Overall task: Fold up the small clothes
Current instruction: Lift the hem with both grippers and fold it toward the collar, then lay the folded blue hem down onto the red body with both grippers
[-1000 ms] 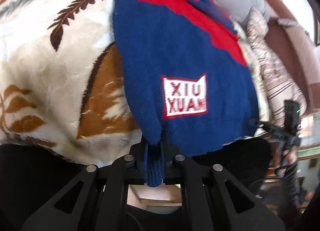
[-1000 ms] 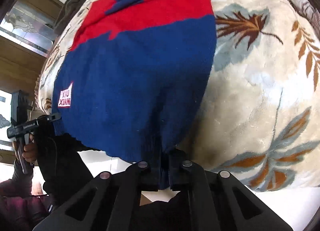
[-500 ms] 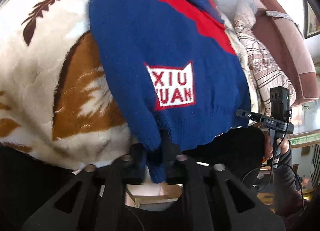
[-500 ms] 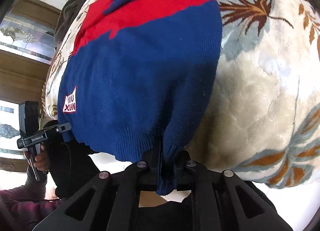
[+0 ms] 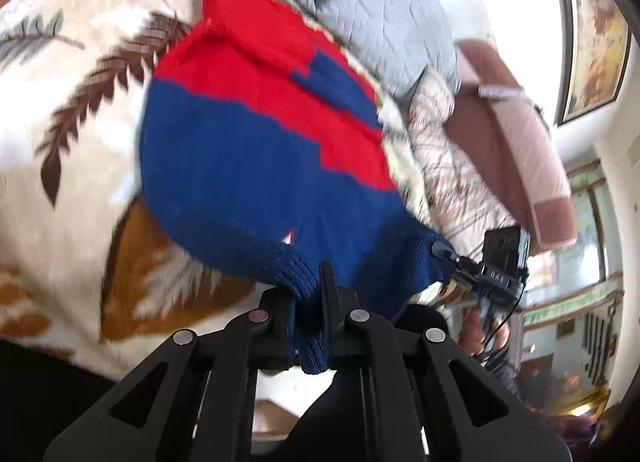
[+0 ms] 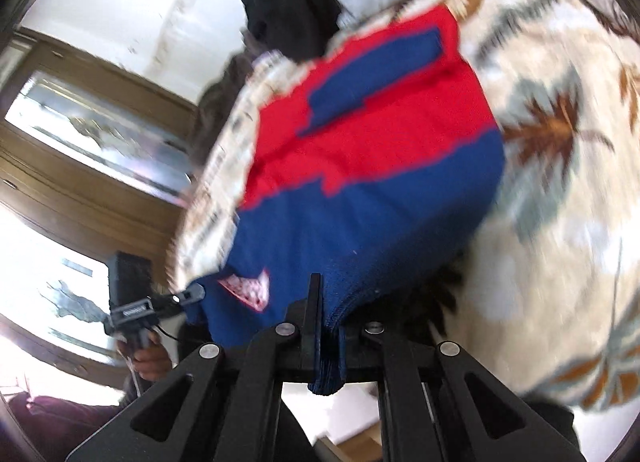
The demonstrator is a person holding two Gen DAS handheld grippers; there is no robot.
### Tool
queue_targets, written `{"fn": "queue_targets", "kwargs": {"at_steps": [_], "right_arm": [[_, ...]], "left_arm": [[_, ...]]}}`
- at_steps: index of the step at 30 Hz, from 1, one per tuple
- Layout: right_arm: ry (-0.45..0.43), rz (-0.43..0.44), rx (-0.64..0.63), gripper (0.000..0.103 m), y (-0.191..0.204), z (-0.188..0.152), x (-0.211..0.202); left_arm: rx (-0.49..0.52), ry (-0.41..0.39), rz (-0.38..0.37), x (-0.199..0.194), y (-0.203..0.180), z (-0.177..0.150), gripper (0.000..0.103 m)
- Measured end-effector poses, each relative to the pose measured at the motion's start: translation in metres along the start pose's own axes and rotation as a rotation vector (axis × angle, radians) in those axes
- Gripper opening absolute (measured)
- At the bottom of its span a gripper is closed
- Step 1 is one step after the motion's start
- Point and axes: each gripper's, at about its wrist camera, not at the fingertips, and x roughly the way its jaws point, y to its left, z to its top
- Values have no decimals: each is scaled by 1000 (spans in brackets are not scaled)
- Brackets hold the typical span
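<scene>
Home bedroom (leaf-print blanket (image 5: 80,166), headboard (image 5: 516,142))

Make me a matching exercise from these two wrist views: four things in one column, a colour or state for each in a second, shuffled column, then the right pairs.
Things
1. sweater hem
2. sweater's upper part
3. blanket
4. quilted bedding

Colour or state
A. cream plush with brown and grey-blue leaf print, lying under the sweater
B. pale grey-blue, at the far end of the bed
C. blue ribbed knit, lifted off the bed, clamped in the left hand-held gripper and the right hand-held gripper
D. red, lying flat

Pairs: 1-C, 2-D, 3-A, 4-B
</scene>
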Motion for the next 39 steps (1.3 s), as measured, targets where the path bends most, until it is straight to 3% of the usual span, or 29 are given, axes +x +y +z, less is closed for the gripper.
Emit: {"fn": "queue_targets", "kwargs": {"at_steps": [5,10,23,28,35,39], "right_arm": [[-133,65,40,5,-2,37,3],[-208,81,97,5,-14,72,16],[-368,113,241,5,-61,171,69],[-398,112,310,5,-86,209,98],[-348,39,385,7,-126,235,147],[-333,108,411,12,-131,239,143]], "left_arm": [[-29,-90,11,-7,6,38,7],[-75,-178,30,-2,16,83,7],[-117,-274,54,33,32,198,7],[-152,-281,89,61,43,255,7],[-193,-216,188,111,68,295,7],[-283,-177,80,106,85,301,8]]}}
